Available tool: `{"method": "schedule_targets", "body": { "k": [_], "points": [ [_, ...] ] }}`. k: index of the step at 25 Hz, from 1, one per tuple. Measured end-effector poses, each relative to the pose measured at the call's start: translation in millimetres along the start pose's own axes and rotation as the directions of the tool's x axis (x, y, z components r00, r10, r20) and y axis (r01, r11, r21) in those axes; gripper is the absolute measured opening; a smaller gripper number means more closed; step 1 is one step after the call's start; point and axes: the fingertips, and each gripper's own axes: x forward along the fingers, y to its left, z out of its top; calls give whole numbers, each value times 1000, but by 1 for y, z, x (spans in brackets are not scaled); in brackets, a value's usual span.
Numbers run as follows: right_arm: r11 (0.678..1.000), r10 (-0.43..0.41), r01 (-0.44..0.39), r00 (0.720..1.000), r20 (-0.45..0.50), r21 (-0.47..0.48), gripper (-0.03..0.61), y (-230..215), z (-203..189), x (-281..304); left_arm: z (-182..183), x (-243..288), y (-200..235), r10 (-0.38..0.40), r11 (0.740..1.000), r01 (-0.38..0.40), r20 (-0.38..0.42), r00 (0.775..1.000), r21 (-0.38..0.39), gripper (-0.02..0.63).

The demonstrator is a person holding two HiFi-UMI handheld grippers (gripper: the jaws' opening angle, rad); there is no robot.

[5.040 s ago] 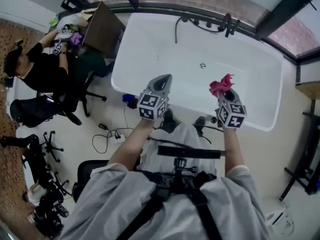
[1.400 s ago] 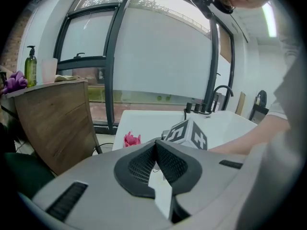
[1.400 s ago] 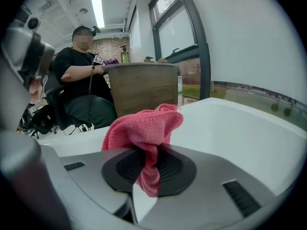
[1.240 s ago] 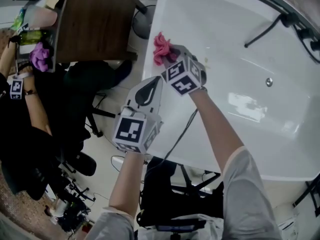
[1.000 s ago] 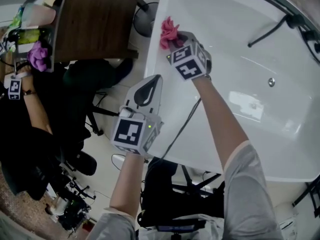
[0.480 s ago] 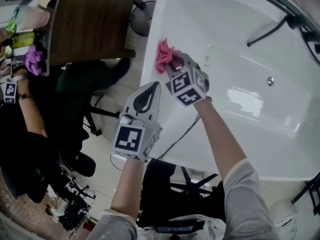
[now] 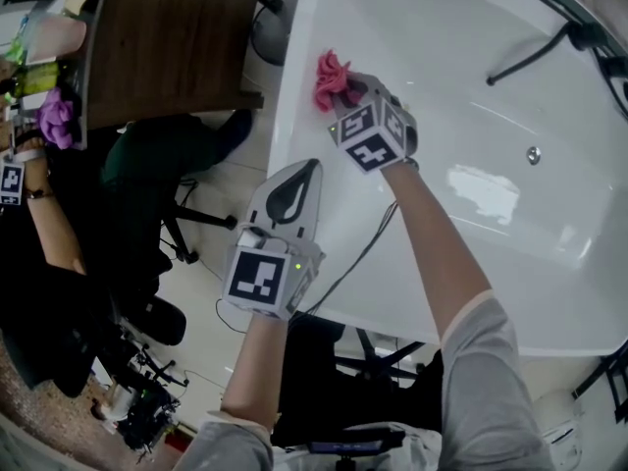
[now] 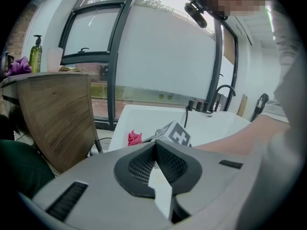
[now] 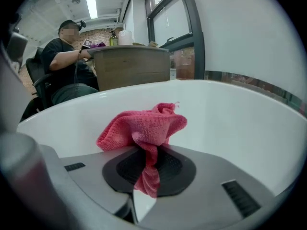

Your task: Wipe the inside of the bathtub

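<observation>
Head view looks steeply down over the bathtub (image 7: 461, 57). Both gripper views face its end beside the desk (image 7: 167, 37), the left from outside, the right close inside.

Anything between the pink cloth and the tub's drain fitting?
Head view: only bare bathtub surface between the pink cloth, clamped in the right gripper, and the drain fitting.
</observation>
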Motion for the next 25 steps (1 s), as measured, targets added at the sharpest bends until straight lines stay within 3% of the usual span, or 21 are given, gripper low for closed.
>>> {"method": "schedule_targets", "body": {
  "k": [4,8,13,17,25],
  "points": [
    [998,-47,46,999,22,31,52,-31,4,14,-4,3,-5,-5,1000,5,2,1000,-1,5],
    [997,-56,53,997,48,49,52,-31,0,13,-16,3,-6,-3,1000,3,-14,1000,0,5],
    [998,35,-33,999,32,-58,51,28,-17,-11,-28,2,-9,-7,1000,6,-26,1000,-21,5],
    [997,62,-61,998,21,-53,51,61,-36,-22,-31,5,-12,-7,1000,7,-42,999,-20,5],
    [1000,-3,2,999,-35,-7,49,-6,-43,16,-36,22,-13,-33,999,33,-55,998,-3,5]
  ]
}}
